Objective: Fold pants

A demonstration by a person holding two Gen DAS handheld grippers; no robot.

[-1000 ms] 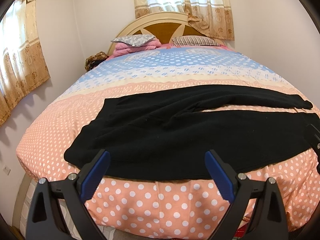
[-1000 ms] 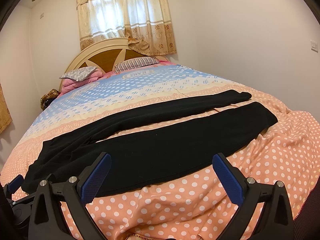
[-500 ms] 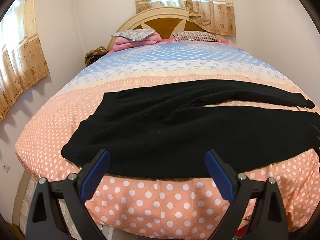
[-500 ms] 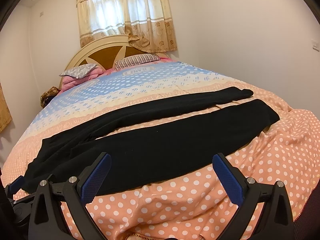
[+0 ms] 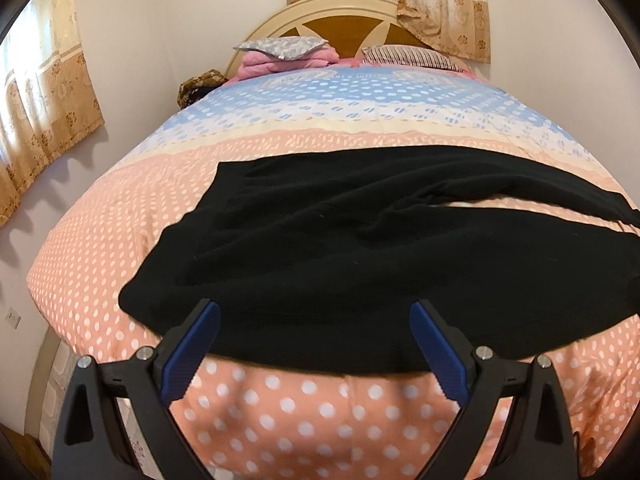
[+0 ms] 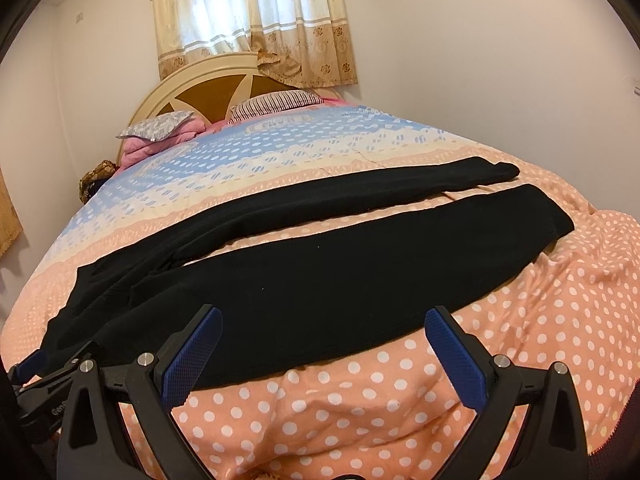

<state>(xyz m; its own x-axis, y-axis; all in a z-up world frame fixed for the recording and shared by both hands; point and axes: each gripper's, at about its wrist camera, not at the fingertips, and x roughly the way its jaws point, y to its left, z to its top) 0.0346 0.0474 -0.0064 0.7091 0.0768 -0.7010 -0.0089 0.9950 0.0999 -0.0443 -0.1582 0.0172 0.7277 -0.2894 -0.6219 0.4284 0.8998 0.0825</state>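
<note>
Black pants (image 5: 340,264) lie spread flat across the foot of the bed, waistband to the left and both legs (image 6: 360,248) stretching right with a strip of cover showing between them. My left gripper (image 5: 314,312) hovers open just over the near edge of the seat and waist area, nothing between its blue pads. My right gripper (image 6: 324,318) hangs open over the near edge of the closer leg, holding nothing. The left gripper's tip (image 6: 30,362) shows at the far left of the right wrist view.
The bed cover (image 5: 280,412) is peach with white dots, turning blue toward the headboard (image 5: 340,20). Pillows (image 5: 286,50) and a pink blanket sit at the head. Walls stand close on both sides, with curtains (image 6: 252,16) behind and a basket (image 5: 198,82) in the left corner.
Both grippers have come closer to the near edge of the pants and dipped slightly, so the black fabric fills more of each view. The pants have not moved.
</note>
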